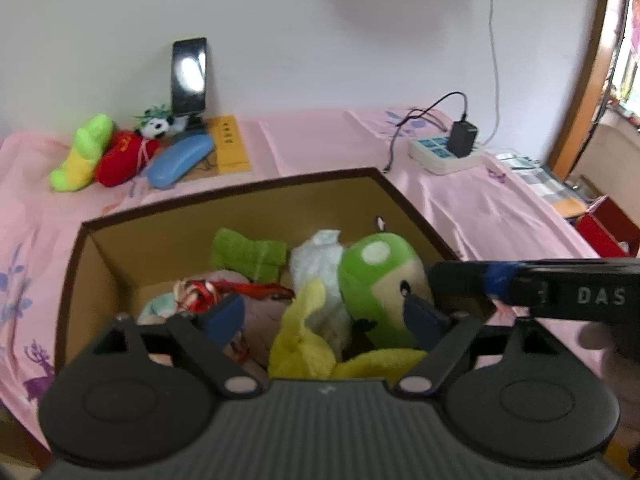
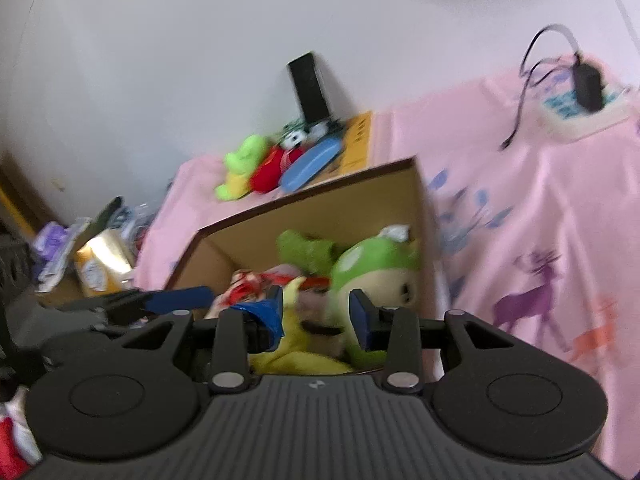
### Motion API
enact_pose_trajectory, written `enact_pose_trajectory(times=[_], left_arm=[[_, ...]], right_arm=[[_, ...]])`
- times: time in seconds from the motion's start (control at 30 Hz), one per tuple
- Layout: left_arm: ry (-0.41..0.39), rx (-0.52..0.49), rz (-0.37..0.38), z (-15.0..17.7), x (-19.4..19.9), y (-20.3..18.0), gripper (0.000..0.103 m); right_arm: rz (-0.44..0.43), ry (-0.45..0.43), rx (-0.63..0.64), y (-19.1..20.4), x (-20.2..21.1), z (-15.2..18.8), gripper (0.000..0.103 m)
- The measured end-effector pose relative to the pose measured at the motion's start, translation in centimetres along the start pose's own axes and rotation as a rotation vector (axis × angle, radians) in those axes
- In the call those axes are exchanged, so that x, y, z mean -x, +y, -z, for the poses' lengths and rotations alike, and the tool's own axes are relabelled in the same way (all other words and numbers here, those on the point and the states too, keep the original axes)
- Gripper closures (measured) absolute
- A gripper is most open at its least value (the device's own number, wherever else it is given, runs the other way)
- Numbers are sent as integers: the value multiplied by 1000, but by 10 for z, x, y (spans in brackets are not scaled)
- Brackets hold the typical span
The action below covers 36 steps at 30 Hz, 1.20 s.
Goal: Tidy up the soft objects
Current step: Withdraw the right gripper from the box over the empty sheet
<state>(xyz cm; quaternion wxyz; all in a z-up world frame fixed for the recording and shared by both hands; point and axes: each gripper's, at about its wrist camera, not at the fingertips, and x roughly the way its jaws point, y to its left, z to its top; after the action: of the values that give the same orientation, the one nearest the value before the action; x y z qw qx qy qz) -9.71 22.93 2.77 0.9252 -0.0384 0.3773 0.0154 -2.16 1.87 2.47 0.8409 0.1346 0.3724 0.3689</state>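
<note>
An open cardboard box (image 1: pixel 240 196) on the pink bedsheet holds several soft toys. Among them are a green round plush (image 1: pixel 376 280), a yellow cloth toy (image 1: pixel 304 328), a folded green piece (image 1: pixel 248 256), a pale fluffy one (image 1: pixel 320 264) and a red-and-white one (image 1: pixel 208 292). My left gripper (image 1: pixel 324 318) hangs open and wide over the box, with the toys lying below its fingers. My right gripper (image 2: pixel 318 314) is open just over the near rim of the box (image 2: pixel 320 184), beside the green plush (image 2: pixel 372 264), with nothing pinched. The picture is blurred.
By the far wall lie a green-yellow plush (image 1: pixel 84 152), a red plush (image 1: pixel 124 156), a panda toy (image 1: pixel 158 126), a blue case (image 1: pixel 180 160), a yellow booklet (image 1: pixel 232 144) and a propped phone (image 1: pixel 189 76). A power strip with charger (image 1: pixel 444 152) sits at the right.
</note>
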Motion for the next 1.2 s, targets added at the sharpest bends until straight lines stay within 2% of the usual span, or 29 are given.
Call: enact_pose_trajectory(times=[0.2, 0.4, 0.53, 0.77, 0.87, 0.97, 1.2], left_arm=[[3, 8, -116, -7, -2, -11, 11], [7, 18, -208, -8, 0, -18, 11], [-18, 25, -282, -8, 6, -27, 10], [30, 58, -341, -13, 7, -40, 10], [49, 70, -348, -15, 6, -50, 10], [66, 70, -347, -18, 3, -63, 10], [91, 37, -280, -23, -7, -113, 10]], right_arm=[[139, -9, 63, -2, 8, -3, 83], [223, -21, 81, -5, 15, -2, 83], [251, -21, 85, -7, 19, -1, 83], [225, 20, 100, -6, 24, -1, 83], [258, 16, 121, -8, 28, -2, 83], [297, 19, 85, -19, 35, -5, 83], [387, 30, 54, -52, 53, -6, 86]])
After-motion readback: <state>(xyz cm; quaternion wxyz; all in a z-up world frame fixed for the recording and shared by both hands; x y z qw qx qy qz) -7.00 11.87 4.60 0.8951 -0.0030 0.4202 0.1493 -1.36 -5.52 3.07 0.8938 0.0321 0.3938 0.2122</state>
